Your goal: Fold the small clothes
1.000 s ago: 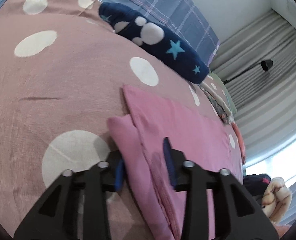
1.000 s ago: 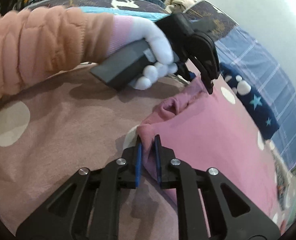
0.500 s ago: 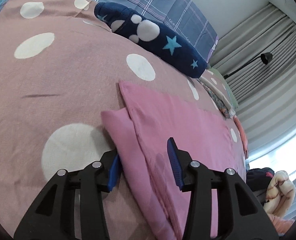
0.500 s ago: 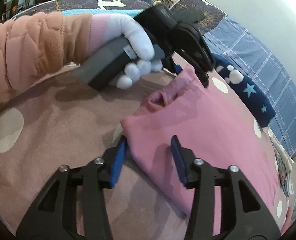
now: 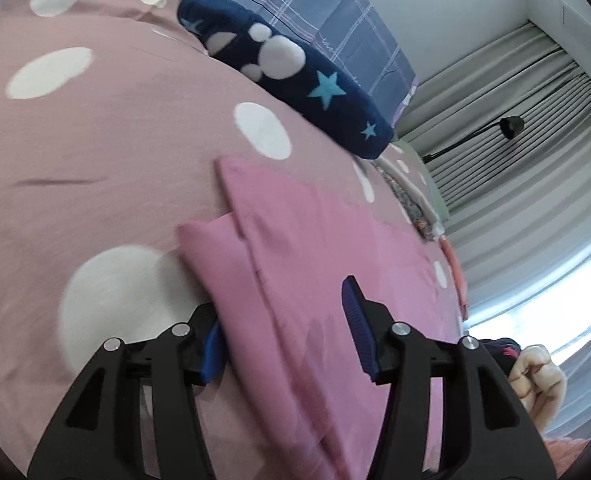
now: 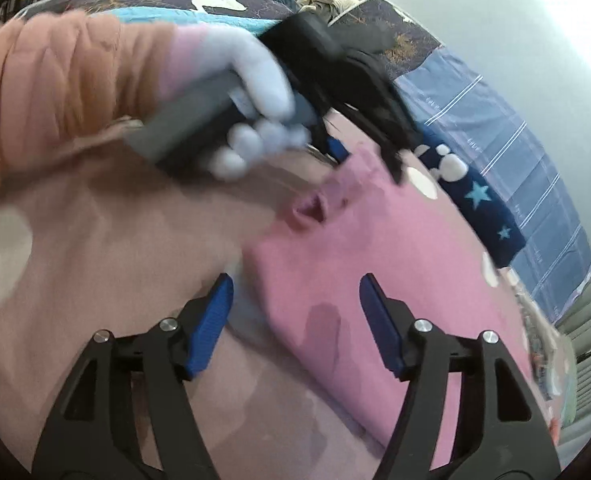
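A pink garment (image 5: pixel 315 248) lies folded flat on a dusty-pink bedspread with white dots (image 5: pixel 95 152). My left gripper (image 5: pixel 283 332) is open, its jaws wide on either side of the garment's near folded edge. My right gripper (image 6: pixel 295 316) is open too, with the garment's corner (image 6: pixel 335 280) lying between its jaws. In the right wrist view the left gripper (image 6: pixel 367 160), held by a white-gloved hand (image 6: pixel 251 76), hovers over the garment's far corner.
A navy pillow with stars and white spots (image 5: pixel 295 76) lies behind the garment, with a blue plaid pillow (image 5: pixel 315 12) beyond it. Folded clothes (image 5: pixel 415 200) sit at the far right near grey curtains (image 5: pixel 515 152). An orange sleeve (image 6: pixel 55 92) fills the right wrist view's left.
My right gripper has opened and let go of the garment's corner, which now lies flat. My left gripper has opened wider and drawn back a little.
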Demonstrator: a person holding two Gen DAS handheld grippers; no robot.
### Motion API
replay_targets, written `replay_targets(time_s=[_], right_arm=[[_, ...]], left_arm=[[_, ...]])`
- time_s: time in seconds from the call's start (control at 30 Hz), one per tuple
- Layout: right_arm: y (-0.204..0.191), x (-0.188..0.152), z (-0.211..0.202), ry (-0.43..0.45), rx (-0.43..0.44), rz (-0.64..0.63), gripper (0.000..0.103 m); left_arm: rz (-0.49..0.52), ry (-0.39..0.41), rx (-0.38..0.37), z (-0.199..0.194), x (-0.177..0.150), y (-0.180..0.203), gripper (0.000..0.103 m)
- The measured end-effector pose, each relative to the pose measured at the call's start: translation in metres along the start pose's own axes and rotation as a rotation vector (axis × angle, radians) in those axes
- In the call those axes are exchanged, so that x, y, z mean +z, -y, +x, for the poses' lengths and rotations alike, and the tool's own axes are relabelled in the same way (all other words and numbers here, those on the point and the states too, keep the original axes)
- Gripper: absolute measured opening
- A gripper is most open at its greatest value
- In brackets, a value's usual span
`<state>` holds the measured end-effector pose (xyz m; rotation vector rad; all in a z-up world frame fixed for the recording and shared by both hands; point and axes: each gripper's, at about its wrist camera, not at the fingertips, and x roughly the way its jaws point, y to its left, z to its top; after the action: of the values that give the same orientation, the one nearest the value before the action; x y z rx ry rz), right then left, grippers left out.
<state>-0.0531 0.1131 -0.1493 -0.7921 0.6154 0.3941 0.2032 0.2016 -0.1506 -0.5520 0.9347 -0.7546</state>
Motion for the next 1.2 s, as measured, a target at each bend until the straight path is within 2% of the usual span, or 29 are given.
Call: replay_targets(time_s=[0.07, 0.13, 0.2, 0.3, 0.37, 0.43, 0.5, 0.77, 1.07, 1.2], right_arm=[[0.002, 0.008, 0.012, -0.024, 0.006, 0.036, 0.064], [0.012, 0.013, 0.020, -0.050, 0.031, 0.105, 0.060], [0.017, 0.015, 0.026, -0.063, 0.052, 0.139, 0.057], [0.022, 0.016, 0.031, -0.066, 0.076, 0.173, 0.050], [0.028, 0.015, 0.032, -0.062, 0.098, 0.199, 0.017], [0.038, 0.012, 0.030, -0.051, 0.128, 0.253, 0.013], [0.049, 0.009, 0.022, -0.022, 0.150, 0.313, 0.011], [0.091, -0.012, -0.029, 0.105, 0.103, 0.450, 0.010], [0.154, -0.061, -0.056, 0.129, 0.102, 0.667, 0.010], [0.176, -0.089, -0.065, 0.139, 0.134, 0.764, 0.010]], left_arm=[[0.010, -0.013, -0.005, 0.008, 0.004, 0.005, 0.053], [0.025, -0.019, 0.007, 0.015, 0.006, 0.010, 0.046], [0.017, -0.025, 0.028, 0.022, 0.008, 0.010, 0.030], [-0.027, -0.021, 0.040, 0.028, 0.011, 0.005, 0.012], [-0.041, -0.022, 0.047, 0.028, 0.011, 0.005, 0.010], [-0.022, -0.018, 0.068, 0.026, 0.012, 0.011, 0.010], [0.000, -0.015, 0.086, 0.023, 0.014, 0.021, 0.009], [0.065, -0.010, 0.105, 0.026, 0.029, 0.077, 0.009], [0.118, -0.019, 0.136, 0.059, 0.033, 0.148, 0.008], [0.137, -0.037, 0.163, 0.079, 0.029, 0.174, 0.008]])
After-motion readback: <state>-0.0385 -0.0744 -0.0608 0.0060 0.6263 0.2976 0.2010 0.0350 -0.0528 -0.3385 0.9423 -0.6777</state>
